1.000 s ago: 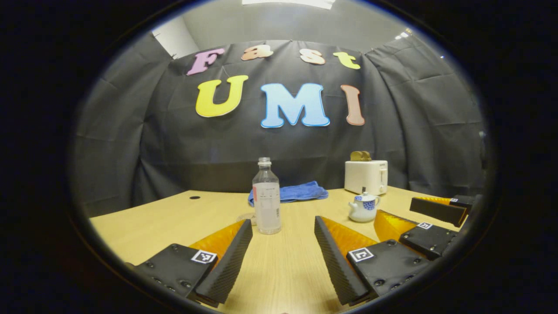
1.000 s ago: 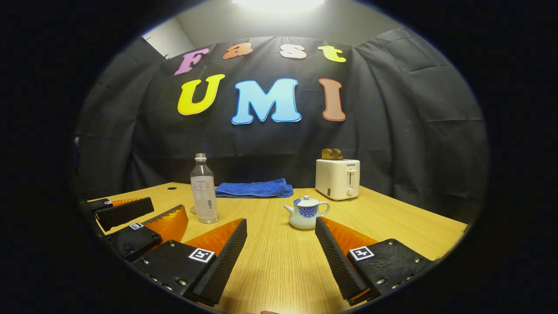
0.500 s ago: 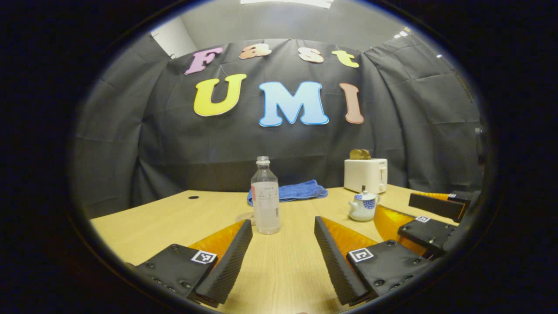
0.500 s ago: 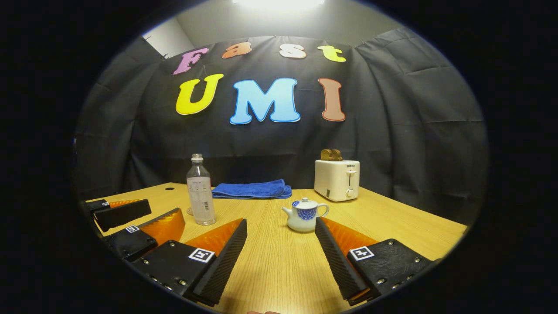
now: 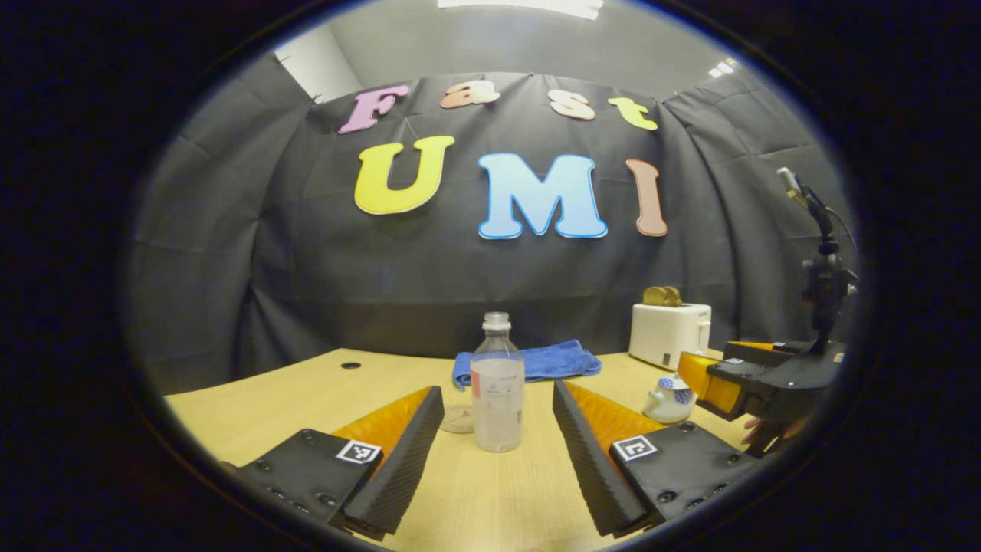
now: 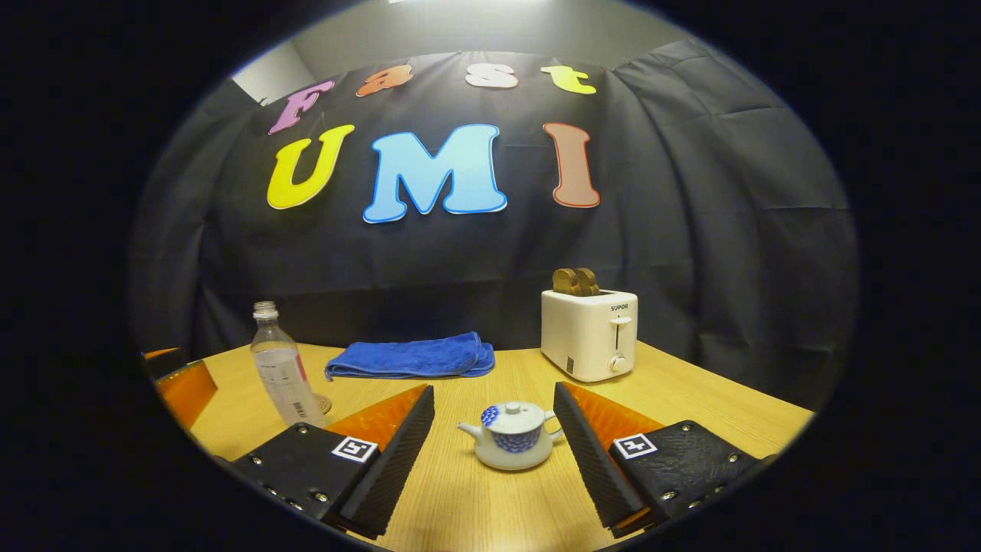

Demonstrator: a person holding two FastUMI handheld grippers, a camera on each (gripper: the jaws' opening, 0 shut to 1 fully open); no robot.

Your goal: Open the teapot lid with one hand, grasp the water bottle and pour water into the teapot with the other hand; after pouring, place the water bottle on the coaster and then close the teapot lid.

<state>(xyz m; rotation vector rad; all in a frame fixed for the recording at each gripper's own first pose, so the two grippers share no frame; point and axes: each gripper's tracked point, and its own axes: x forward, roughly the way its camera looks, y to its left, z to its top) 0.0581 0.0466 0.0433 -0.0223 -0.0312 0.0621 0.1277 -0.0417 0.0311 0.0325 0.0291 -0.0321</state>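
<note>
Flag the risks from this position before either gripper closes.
1. The bottle is uncapped and tall; a hard squeeze or a bump from the open left gripper could spill it or tip it.
2. The lid has a small knob between the widely spread fingers of the right gripper; it could slip, or the teapot could shift.
3. The coaster sits beside the bottle, near the left gripper's finger.
</note>
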